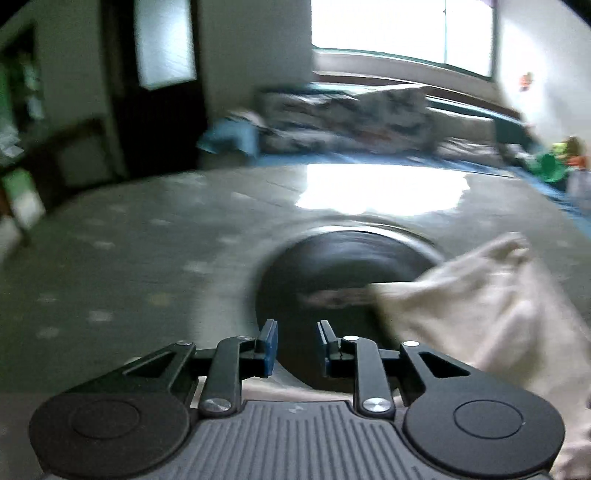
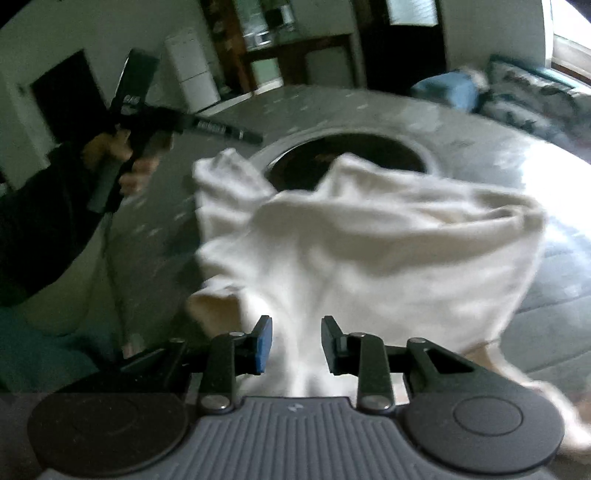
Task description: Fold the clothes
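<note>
A white garment (image 2: 369, 240) hangs bunched and blurred above a grey round table (image 2: 480, 155). A fold of it fills the gap between the blue pads of my right gripper (image 2: 295, 343), which is shut on it. In the left wrist view the same garment (image 1: 480, 314) hangs at the right, apart from my left gripper (image 1: 295, 343). That gripper stands open with nothing between its pads, over a dark round inset (image 1: 343, 266) in the table (image 1: 129, 258). The right wrist view shows a hand (image 2: 125, 155) holding the left gripper (image 2: 251, 137) beyond the garment.
Patterned cushions (image 1: 351, 118) and a blue cushion (image 1: 229, 136) lie on a couch behind the table, under a bright window (image 1: 399, 29). A white fridge (image 2: 192, 70) and dark doorways stand at the far wall. Window glare (image 1: 380, 188) covers part of the tabletop.
</note>
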Available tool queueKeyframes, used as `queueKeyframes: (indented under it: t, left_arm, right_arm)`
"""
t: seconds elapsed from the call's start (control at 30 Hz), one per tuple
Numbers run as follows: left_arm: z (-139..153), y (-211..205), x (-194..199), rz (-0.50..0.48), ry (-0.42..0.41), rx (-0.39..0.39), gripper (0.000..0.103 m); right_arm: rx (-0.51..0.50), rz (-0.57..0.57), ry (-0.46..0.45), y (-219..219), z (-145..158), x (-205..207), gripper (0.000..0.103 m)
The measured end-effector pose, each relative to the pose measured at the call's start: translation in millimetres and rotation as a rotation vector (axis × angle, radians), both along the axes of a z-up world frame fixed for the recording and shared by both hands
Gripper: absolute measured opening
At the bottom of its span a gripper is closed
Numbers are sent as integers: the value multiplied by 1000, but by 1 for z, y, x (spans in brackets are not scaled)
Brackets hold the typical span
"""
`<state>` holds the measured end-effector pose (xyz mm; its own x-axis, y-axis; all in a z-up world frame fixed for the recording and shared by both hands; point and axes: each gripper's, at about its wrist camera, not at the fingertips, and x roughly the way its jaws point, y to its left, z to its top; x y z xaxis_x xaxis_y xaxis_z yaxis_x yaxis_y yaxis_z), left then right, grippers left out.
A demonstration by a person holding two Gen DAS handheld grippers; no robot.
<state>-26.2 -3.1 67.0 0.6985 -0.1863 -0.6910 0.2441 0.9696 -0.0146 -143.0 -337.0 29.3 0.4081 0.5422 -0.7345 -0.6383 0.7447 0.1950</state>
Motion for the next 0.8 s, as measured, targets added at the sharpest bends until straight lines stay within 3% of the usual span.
queueKeyframes:
  t: [0.17, 0.23, 0.47, 0.63, 0.8]
  left_arm:
    - [-25, -46, 29, -87, 77, -10, 32]
    - [-31, -55, 36, -97, 86, -3, 44]
    - [-43, -70, 53, -128, 97, 21, 41]
    - [-42, -73, 58, -153, 79, 23, 16]
    - [-38, -70, 67, -150, 55, 27, 8]
  right_arm:
    - [-10, -163, -54, -25, 9, 28, 29]
    - [-22, -222, -71, -35, 10, 41, 29]
    - [-33, -412, -94, -69, 4, 88, 29]
    - [-8, -493, -88, -80, -7, 126, 29]
    - [-20, -527, -69, -82, -21, 150, 29]
